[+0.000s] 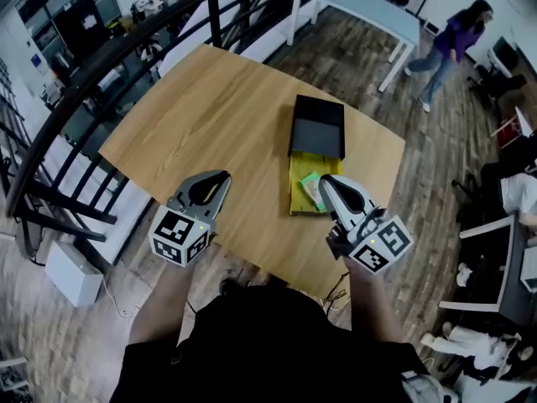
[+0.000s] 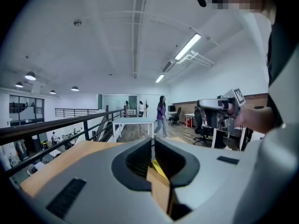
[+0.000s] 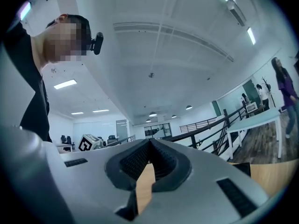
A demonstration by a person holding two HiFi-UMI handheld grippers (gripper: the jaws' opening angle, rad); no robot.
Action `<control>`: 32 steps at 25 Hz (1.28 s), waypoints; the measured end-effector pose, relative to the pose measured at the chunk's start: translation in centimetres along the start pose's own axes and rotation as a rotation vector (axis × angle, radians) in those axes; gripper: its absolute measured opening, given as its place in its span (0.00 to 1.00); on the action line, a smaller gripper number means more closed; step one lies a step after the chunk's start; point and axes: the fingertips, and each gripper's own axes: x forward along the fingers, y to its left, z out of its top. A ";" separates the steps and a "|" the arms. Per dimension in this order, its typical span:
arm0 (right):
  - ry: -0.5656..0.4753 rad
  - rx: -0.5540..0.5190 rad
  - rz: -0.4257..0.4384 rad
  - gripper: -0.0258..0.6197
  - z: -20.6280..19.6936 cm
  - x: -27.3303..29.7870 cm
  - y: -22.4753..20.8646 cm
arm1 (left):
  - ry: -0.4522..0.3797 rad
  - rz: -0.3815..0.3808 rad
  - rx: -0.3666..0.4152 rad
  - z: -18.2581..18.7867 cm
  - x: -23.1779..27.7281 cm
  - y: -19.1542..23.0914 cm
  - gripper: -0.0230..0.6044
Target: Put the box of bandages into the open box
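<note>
Spreading below the person lay a light wooden table with rounded corners (image 1: 210, 107), set on a grey-brown plank floor (image 1: 436, 166) beside a black metal railing (image 1: 109, 61). Farther off stood a pale blue table on white legs (image 1: 361, 2) and a person in a purple top (image 1: 453, 36). The left gripper (image 1: 222, 178) hung over the table's near edge, its jaws together with nothing between them, and the right gripper (image 1: 324, 181) was likewise closed and empty. Only the head view showed the small green-and-white box of bandages (image 1: 310, 188). It lay on the yellow flap (image 1: 300, 164) of the black open cardboard box (image 1: 317, 128), just beside the right gripper's tip and outside the black tray. The right gripper view looked up at strip ceiling lights (image 3: 65, 84).
</note>
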 end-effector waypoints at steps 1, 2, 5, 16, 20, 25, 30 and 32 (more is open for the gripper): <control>-0.004 -0.011 0.001 0.09 0.3 0.0 0.3 | -0.012 0.013 -0.001 0.4 -0.7 0.1 0.09; -0.007 -0.024 0.001 0.09 0.6 -0.1 0.6 | -0.023 0.026 0.000 0.7 -1.3 0.2 0.08; -0.009 -0.074 -0.011 0.09 1.3 -0.4 0.7 | -0.057 0.067 0.001 1.5 -2.7 0.6 0.08; -0.021 -0.101 -0.073 0.09 2.1 -1.3 -0.9 | -0.099 0.197 -0.037 2.0 -5.7 5.7 0.08; -0.015 -0.094 -0.063 0.09 1.4 -1.2 -0.4 | -0.109 0.194 -0.026 1.9 -5.7 5.3 0.08; -0.008 -0.086 -0.060 0.09 1.1 -1.4 -0.1 | -0.102 0.142 0.001 1.8 -5.3 3.7 0.06; -0.001 -0.079 -0.067 0.09 1.0 -1.4 -0.4 | -0.130 0.071 -0.040 2.6 -5.2 2.8 0.06; 0.002 -0.074 -0.068 0.09 0.8 -1.3 -0.6 | -0.141 0.055 -0.036 2.9 -5.0 2.7 0.06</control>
